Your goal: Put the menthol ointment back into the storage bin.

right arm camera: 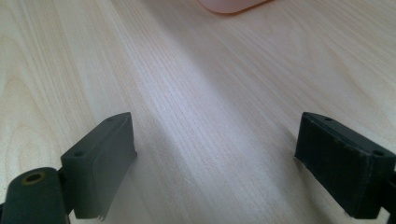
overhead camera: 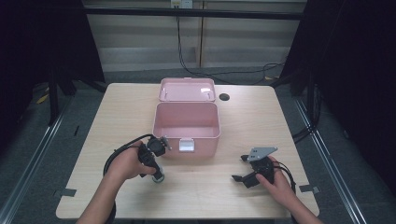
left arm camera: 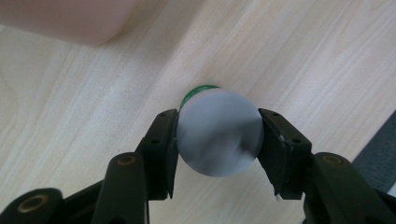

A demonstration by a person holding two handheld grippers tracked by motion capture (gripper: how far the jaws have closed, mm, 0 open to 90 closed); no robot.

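**Left gripper clamped on small bottle, box open and waiting**

Left gripper: both pads pressed against a small round bottle, one on each side, no gap visible. It's a grip, not a hover. Grey-white cap faces the camera, a green band shows just behind it. In the high view the bottle stands on the table near the front-left, with the gripper coming down on it from above. Can't tell from any view whether it's lifted off the wood yet.

Right gripper: jaws spread wide, nothing between them but bare tabletop. In the high view it idles front-right, well apart from the bottle.

Progress, my read: grasp is done, transfer isn't. The pink storage box sits mid-table, lid flipped back, interior looks empty. Remaining: lift, carry to the box, release inside, probably close the lid.

Clearance:
- Bottle is near the box's front-left corner, so the path is short.
- The front wall has to be cleared, so lift first and don't slide.
- White latch on the front face, right of the left hand; stays out of the way.
- Open table all round both hands; table's front edge is near the forearms.
- Cable hole behind right of the box, irrelevant.
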